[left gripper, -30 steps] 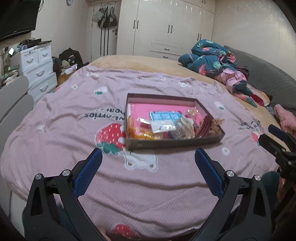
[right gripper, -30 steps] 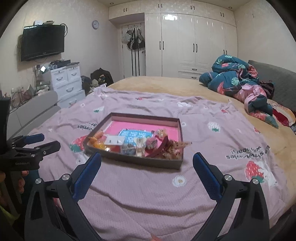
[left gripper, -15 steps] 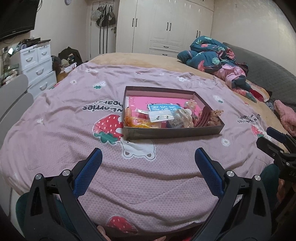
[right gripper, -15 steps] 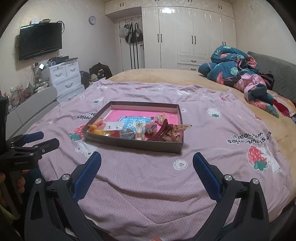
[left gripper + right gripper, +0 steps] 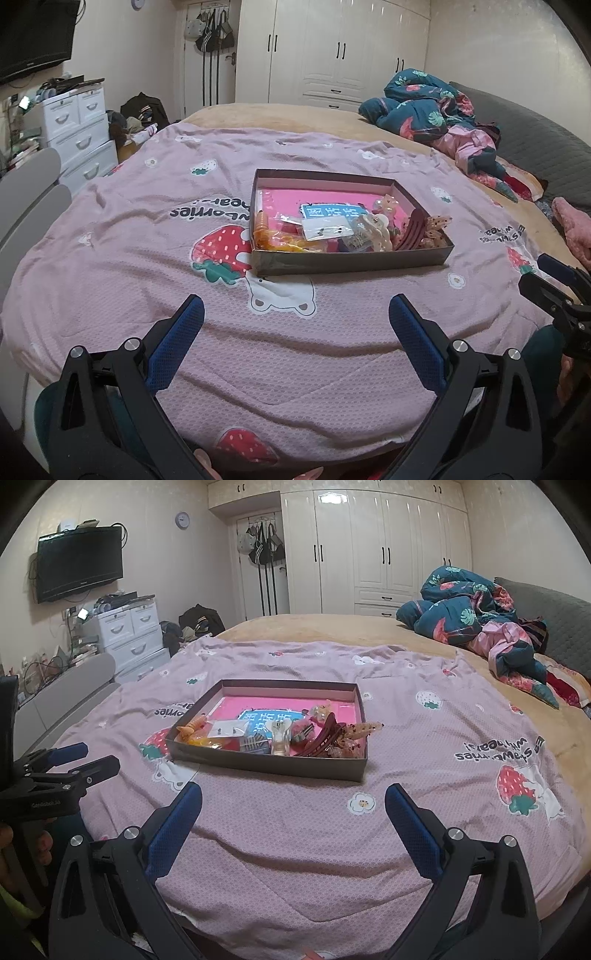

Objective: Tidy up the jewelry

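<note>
A shallow brown cardboard tray (image 5: 351, 261) with a pink floor lies on the pink strawberry bedspread; it also shows in the right wrist view (image 5: 273, 765). Its near end holds a heap of hair clips and jewelry: an orange clip (image 5: 263, 226), a clear bag with earrings (image 5: 325, 229), a cream claw clip (image 5: 376, 230), a dark red clip (image 5: 410, 232). My left gripper (image 5: 295, 306) is open and empty, above the bedspread short of the tray. My right gripper (image 5: 293, 794) is open and empty, also short of the tray.
A bundled teal and pink quilt (image 5: 476, 620) lies at the bed's far right by a grey headboard (image 5: 554, 627). White drawers (image 5: 125, 635) and a grey chair (image 5: 26, 199) stand left of the bed. Wardrobes (image 5: 369, 546) line the back wall.
Both grippers have pulled back a little and tilted up, so the tray sits higher and farther in each view. Both stay open. Nothing in the tray has moved.
</note>
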A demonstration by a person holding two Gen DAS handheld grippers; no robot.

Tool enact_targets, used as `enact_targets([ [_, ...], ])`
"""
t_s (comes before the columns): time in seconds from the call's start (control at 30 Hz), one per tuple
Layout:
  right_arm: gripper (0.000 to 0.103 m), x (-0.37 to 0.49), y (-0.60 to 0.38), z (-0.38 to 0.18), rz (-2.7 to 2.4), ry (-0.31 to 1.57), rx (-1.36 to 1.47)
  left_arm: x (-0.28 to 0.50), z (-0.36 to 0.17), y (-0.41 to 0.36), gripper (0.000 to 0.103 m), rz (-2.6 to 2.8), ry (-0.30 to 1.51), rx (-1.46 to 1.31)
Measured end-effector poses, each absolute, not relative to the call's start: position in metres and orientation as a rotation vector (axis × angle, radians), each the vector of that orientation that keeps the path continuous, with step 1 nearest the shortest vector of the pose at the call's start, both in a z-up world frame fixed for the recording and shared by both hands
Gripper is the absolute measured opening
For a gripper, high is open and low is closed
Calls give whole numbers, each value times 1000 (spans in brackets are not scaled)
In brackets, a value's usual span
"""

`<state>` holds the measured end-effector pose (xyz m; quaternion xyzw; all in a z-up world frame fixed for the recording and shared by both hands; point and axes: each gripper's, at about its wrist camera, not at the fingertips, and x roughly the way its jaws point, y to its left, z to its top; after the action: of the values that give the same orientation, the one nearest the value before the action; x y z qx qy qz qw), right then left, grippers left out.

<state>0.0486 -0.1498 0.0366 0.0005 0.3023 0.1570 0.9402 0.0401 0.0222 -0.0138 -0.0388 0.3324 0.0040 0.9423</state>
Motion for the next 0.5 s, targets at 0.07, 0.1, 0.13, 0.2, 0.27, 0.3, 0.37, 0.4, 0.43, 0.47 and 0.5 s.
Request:
enact_targets([
  [0.07,99,49,-150,36,321,617,0,40,-14,23,94,8,678,-78],
  [0.1,99,49,-149,36,321,617,1,39,-13,23,94,8,676,-77],
  [0.13,99,49,-150,36,321,617,2,40,-14,23,94,6,678,-78],
  [0.2,99,49,-150,36,320,619,2,39,-14,23,94,8,676,-78],
  [0.27,99,49,-150,36,320,621,5,40,-14,23,94,8,677,-77],
  [0.3,99,49,-151,36,320,620,6,39,-14,23,94,5,676,-79],
  [0.37,99,49,-152,36,319,620,7,40,-13,22,94,6,676,-78],
  [0.4,99,49,-152,36,320,621,7,40,-13,23,94,5,676,-77],
  [0.43,99,49,-152,36,320,621,8,40,-13,23,94,6,676,-78],
  [0.47,99,49,-152,36,320,621,8,39,-13,23,94,5,675,-78],
  [0.5,99,49,-152,36,321,623,8,39,-13,23,94,3,674,-78],
])
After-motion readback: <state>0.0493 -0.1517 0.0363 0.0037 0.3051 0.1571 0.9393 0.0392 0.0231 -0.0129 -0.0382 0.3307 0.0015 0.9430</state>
